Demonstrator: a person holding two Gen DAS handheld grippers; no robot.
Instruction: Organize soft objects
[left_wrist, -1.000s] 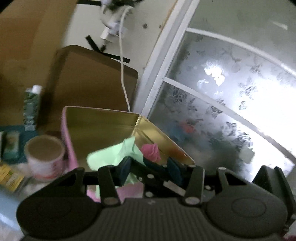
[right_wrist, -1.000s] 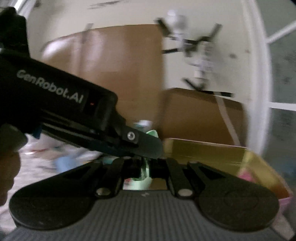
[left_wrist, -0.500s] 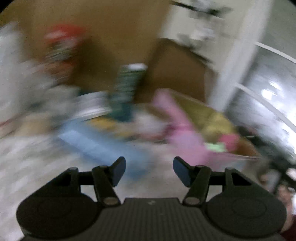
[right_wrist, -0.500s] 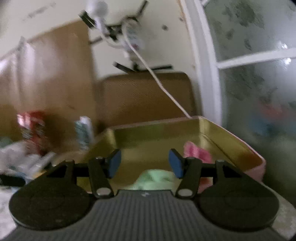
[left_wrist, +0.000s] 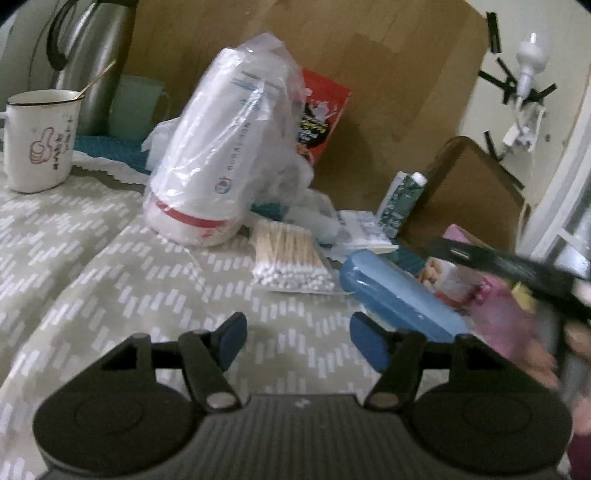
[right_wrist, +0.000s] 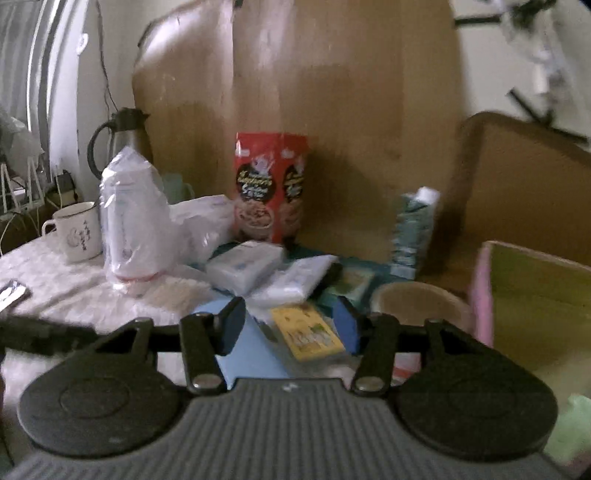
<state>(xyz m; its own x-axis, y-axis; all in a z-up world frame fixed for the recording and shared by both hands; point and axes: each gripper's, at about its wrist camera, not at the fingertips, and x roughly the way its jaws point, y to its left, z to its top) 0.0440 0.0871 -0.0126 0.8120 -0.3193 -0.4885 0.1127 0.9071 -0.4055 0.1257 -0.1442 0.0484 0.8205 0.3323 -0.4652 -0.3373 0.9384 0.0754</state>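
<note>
- Your left gripper (left_wrist: 298, 334) hangs over bare grey-green patterned tablecloth (left_wrist: 110, 280); its jaws stand part open with nothing between them and have just been opening.
- Your right gripper (right_wrist: 290, 325) is also part open and empty; its jaws sprang apart and have just eased in a little. Past its blue pads lie a long blue plastic case (right_wrist: 243, 354) and a yellow printed packet (right_wrist: 310, 334).
- Just right of that blue case stands the pink tin box with a gold inside (right_wrist: 535, 295). A pale green soft cloth (right_wrist: 569, 424) shows at the near right edge of the right wrist view, but you cannot tell from here whether it lies inside the box.
- Just beyond the blue case lies a clear bag of cotton swabs (left_wrist: 291, 258).
- Farther back from the case, a stack of white paper cups in a clear plastic bag (left_wrist: 218, 147) leans on the cloth.
- Farthest from the case, to the left, stands a white enamel mug (left_wrist: 38, 140).
</note>
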